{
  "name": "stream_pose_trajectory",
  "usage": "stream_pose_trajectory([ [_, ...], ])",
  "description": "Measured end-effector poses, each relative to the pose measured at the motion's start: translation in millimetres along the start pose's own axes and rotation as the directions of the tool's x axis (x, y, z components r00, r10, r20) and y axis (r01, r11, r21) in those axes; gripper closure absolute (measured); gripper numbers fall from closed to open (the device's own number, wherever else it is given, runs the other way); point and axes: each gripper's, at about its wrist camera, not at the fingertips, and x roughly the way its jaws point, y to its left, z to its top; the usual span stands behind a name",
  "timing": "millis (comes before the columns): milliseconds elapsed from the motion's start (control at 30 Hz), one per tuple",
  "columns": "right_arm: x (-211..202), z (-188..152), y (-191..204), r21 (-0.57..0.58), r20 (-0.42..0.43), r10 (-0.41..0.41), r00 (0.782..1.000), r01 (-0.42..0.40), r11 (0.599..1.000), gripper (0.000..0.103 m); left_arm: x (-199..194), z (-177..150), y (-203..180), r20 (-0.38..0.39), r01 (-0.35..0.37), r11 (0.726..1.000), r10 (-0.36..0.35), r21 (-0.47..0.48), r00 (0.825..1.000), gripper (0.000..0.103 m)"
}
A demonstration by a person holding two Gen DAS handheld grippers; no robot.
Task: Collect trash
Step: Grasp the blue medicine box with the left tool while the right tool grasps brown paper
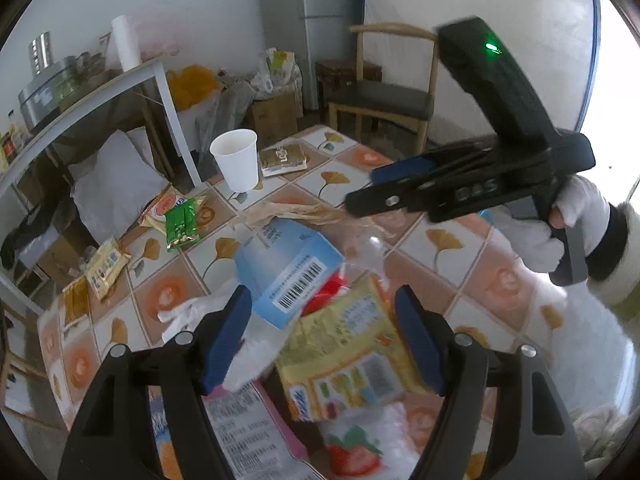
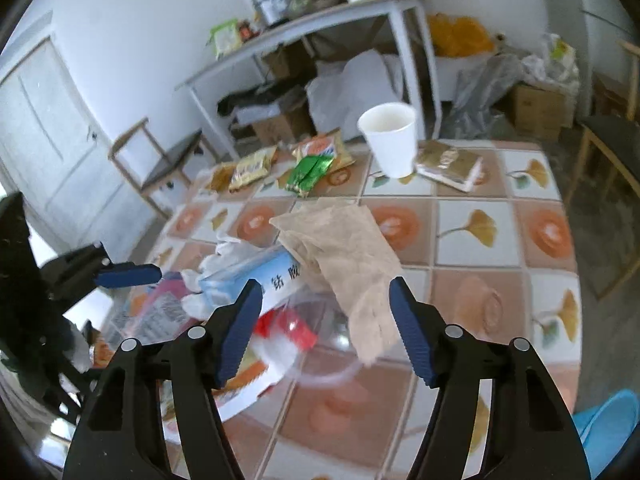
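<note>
A heap of trash lies on the tiled table (image 1: 440,240): a blue carton (image 1: 288,276), a yellow snack packet (image 1: 348,356), a clear bottle with a red label (image 2: 292,328) and a crumpled brown paper (image 2: 352,256). My left gripper (image 1: 322,336) stands open over the heap, with the yellow packet between its pads but not pinched. My right gripper (image 2: 326,328) is open above the bottle and the brown paper. It also shows in the left wrist view (image 1: 372,190), held by a white-gloved hand (image 1: 560,220). Further back stand a white paper cup (image 1: 236,160), a green packet (image 1: 182,224) and a gold packet (image 1: 282,156).
More wrappers (image 1: 106,266) lie along the table's far left edge. Beyond the table are a white side table (image 1: 100,80) with pots, cardboard boxes (image 1: 276,116) and bags, a wooden chair (image 1: 384,92), a second chair (image 2: 160,160) and a white door (image 2: 48,120).
</note>
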Motion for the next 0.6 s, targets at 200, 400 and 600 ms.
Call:
stream_pose_trajectory([
  [200,29,12,-6,-0.026,-0.063,0.000,0.998,-0.002,1.000,0.047,25,12,4,-0.046,0.004,1.000,-0.003,0.027,0.999,0.031],
  [400,49,11,-13,-0.005,-0.112,0.031,0.993,-0.032,0.999,0.058,51,16,8,-0.104,0.007,1.000,-0.005,0.018,0.995,0.033],
  [600,53,7,-11,-0.021,-0.134,0.027,0.991,-0.031,0.999,0.071,61,16,12,-0.117,-0.012,1.000,0.014,0.019,0.993,0.044],
])
